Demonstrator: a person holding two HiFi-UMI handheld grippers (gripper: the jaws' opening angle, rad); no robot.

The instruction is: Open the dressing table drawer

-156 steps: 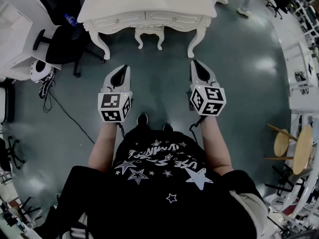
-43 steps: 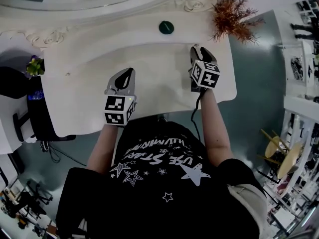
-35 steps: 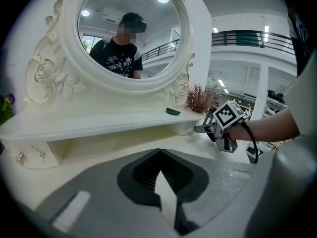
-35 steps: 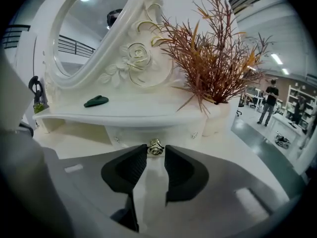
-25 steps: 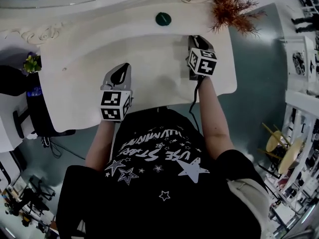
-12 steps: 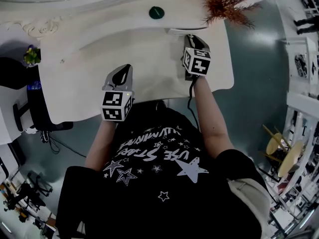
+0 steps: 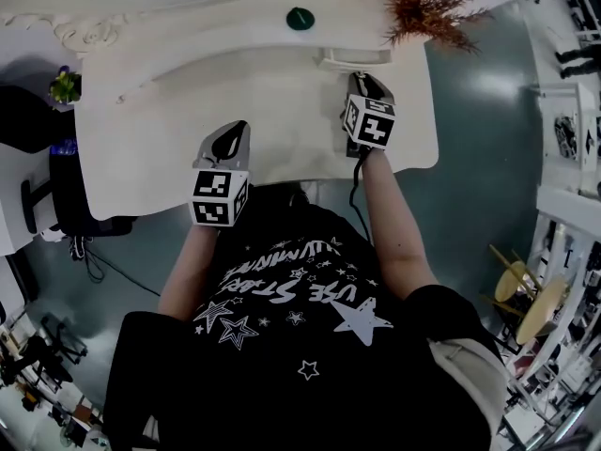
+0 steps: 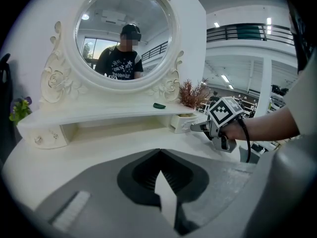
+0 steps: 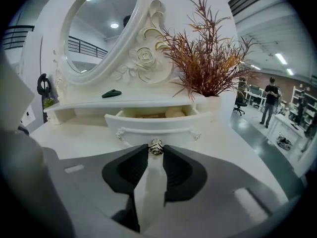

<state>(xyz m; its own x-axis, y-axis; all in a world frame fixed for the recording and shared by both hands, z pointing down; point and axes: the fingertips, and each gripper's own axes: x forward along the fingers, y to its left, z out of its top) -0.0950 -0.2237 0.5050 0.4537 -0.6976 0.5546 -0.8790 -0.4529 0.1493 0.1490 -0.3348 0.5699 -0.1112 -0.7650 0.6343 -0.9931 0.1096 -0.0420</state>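
Drawer place: the small white drawer [image 9: 173,125] sits at the right end of the dressing table [image 7: 178,139], under the raised shelf [image 9: 94,104], partly out of its slot with pale contents showing inside
Drawer axis: its long side runs left to right, parallel to the table's front edge; its front panel faces the person
Knob: the metal knob [image 9: 156,147] sits at the middle of the front panel, pointing straight back at the claw
Right claw: the right gripper [image 9: 156,151] is clamped on the knob, one pad on each side, directly in front of the drawer
Left claw: the left gripper [image 8: 159,152] is closed on nothing, above the bare tabletop, well to the left of the drawer
Nearby: a dried reddish plant [image 9: 208,68] stands above the drawer and a dark green object [image 9: 112,93] lies on the shelf
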